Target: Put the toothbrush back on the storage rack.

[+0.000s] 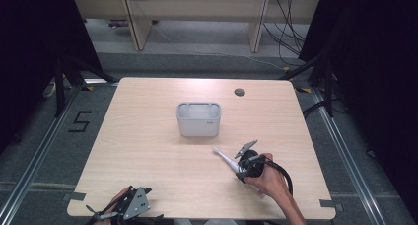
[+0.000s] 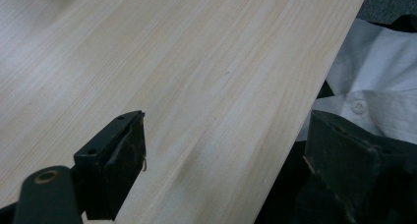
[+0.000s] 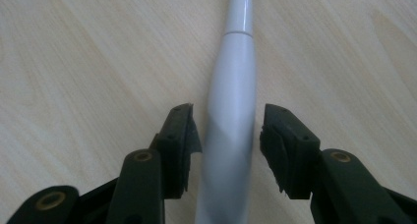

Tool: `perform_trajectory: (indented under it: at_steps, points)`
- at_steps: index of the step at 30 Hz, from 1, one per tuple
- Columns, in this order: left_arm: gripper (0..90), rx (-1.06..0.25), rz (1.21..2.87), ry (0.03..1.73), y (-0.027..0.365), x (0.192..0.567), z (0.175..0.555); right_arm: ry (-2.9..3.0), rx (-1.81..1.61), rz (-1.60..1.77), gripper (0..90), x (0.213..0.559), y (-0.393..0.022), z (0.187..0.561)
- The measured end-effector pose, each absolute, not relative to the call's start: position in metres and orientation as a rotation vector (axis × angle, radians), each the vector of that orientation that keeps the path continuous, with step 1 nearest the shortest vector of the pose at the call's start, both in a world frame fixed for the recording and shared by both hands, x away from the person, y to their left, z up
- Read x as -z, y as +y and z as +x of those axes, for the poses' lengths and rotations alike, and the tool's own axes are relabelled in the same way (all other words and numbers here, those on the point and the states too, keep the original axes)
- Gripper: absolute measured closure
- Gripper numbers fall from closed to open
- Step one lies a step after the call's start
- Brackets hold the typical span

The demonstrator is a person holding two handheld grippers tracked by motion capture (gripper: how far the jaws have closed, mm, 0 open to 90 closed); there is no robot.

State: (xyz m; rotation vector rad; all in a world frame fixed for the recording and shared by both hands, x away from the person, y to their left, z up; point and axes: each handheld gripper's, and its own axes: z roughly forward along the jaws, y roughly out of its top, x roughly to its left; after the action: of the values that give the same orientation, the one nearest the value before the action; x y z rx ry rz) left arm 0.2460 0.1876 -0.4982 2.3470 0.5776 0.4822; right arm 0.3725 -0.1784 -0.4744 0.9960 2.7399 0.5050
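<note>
A white electric toothbrush [image 1: 224,158] lies flat on the wooden table [image 1: 148,146], right of the middle, its head pointing toward the far left. My right gripper [image 1: 240,174] is lowered over its handle. In the right gripper view the handle [image 3: 231,111] runs between the two black jaws, with a thin gap on each side, so the right gripper [image 3: 228,130] stands open around it. My left gripper [image 1: 129,211] rests at the table's near left edge. In the left gripper view, my left gripper [image 2: 226,150] has its jaws wide apart with nothing between them.
A grey plastic caddy [image 1: 198,119] stands upright at the table's middle, beyond the toothbrush. A round cable hole [image 1: 239,92] sits near the far edge. A white shirt [image 2: 364,101] shows past the table's near edge.
</note>
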Motion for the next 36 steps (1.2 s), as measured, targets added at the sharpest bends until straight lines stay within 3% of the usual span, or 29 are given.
perform_trajectory:
  at_steps: [24,36]
  points:
    - [15.2,-0.458,2.350,0.568,0.188,0.498,0.247,2.892,-0.286,0.963,65.7,0.476,-0.165,0.389]
    - [15.2,-0.469,2.356,0.569,0.187,0.499,0.247,2.965,-0.164,0.944,66.1,0.474,-0.156,0.399]
